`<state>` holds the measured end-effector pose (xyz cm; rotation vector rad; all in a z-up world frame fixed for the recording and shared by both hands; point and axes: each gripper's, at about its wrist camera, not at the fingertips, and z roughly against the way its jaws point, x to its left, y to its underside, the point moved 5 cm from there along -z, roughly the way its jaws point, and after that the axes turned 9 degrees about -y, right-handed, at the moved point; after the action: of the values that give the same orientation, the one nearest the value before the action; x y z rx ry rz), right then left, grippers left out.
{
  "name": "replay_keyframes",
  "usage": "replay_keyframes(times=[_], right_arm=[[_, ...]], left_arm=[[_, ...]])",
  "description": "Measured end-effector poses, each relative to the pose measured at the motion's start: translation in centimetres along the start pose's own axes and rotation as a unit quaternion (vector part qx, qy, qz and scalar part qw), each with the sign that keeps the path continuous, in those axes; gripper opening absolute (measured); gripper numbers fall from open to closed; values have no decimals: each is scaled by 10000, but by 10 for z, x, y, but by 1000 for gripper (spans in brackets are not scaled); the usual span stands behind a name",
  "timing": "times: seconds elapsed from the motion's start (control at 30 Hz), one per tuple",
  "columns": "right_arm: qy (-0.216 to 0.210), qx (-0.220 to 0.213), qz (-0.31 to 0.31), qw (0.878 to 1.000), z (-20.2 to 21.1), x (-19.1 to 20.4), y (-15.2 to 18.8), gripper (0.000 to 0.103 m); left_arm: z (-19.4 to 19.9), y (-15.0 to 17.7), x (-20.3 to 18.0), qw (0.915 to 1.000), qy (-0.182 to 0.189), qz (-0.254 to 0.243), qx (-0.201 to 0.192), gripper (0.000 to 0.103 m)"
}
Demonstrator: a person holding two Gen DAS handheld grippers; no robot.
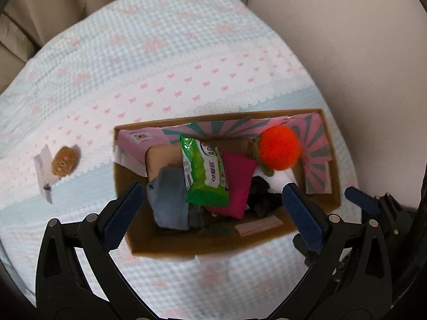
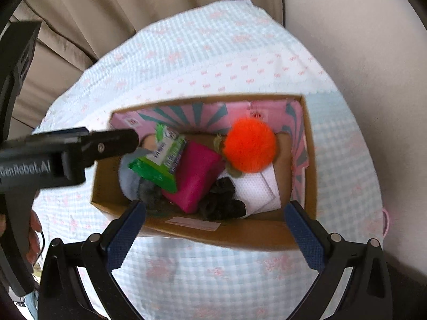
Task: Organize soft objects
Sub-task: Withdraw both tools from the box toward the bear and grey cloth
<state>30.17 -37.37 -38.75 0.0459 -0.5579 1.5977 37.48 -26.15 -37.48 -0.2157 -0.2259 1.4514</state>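
A cardboard box (image 1: 335, 160) (image 2: 309, 144) stands on the bed. Inside lie an orange pompom (image 1: 280, 148) (image 2: 249, 148), a green tissue pack (image 1: 205, 172) (image 2: 160, 160), a magenta pouch (image 1: 236, 184) (image 2: 196, 176), a grey-blue cloth (image 1: 168, 200) (image 2: 128, 177), a black fabric piece (image 1: 263, 194) (image 2: 221, 198) and a white cloth (image 2: 256, 190). A small brown plush (image 1: 63, 160) lies on white paper left of the box. My left gripper (image 1: 213, 208) is open and empty above the box. My right gripper (image 2: 216, 225) is open and empty over the box's near wall.
The bed cover (image 1: 165, 61) is pale blue check with pink bows. Beige curtains (image 2: 80, 13) hang behind and a plain wall (image 1: 347, 40) stands at the right. The left gripper's body (image 2: 66, 149) reaches across the box's left side in the right wrist view.
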Motion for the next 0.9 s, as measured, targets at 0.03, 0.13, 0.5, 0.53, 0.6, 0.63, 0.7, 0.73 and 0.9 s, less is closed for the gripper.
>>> replay_keyframes(times=[0.03, 0.13, 0.5, 0.53, 0.6, 0.63, 0.7, 0.73, 0.9], right_arm=[[29, -94, 31, 9999, 10, 4, -1, 103], [90, -271, 54, 9996, 31, 16, -4, 103], [399, -1142, 247, 9923, 132, 81, 6, 103], [433, -1236, 249, 9911, 140, 88, 9, 103], [485, -1445, 244, 9880, 159, 103, 14, 103], [501, -1523, 237, 9868, 166, 111, 17, 103], [558, -1711, 201, 9835, 184, 129, 24, 103], [581, -1787, 193, 9820, 190, 136, 26, 103], [675, -2265, 351, 9710, 216, 184, 41, 103]], left_arm=[[9, 1, 2, 10000, 25, 27, -53, 103], [41, 6, 9, 9996, 73, 79, -270, 103], [167, 50, 50, 9919, 199, 207, -1235, 103], [177, 54, 54, 9909, 206, 193, -1316, 103], [199, 66, 65, 9881, 232, 170, -1511, 103], [208, 71, 71, 9869, 219, 172, -1590, 103], [228, 82, 85, 9842, 188, 167, -1753, 103], [235, 86, 92, 9833, 172, 179, -1804, 103], [273, 113, 142, 9741, 31, 358, -2231, 103]])
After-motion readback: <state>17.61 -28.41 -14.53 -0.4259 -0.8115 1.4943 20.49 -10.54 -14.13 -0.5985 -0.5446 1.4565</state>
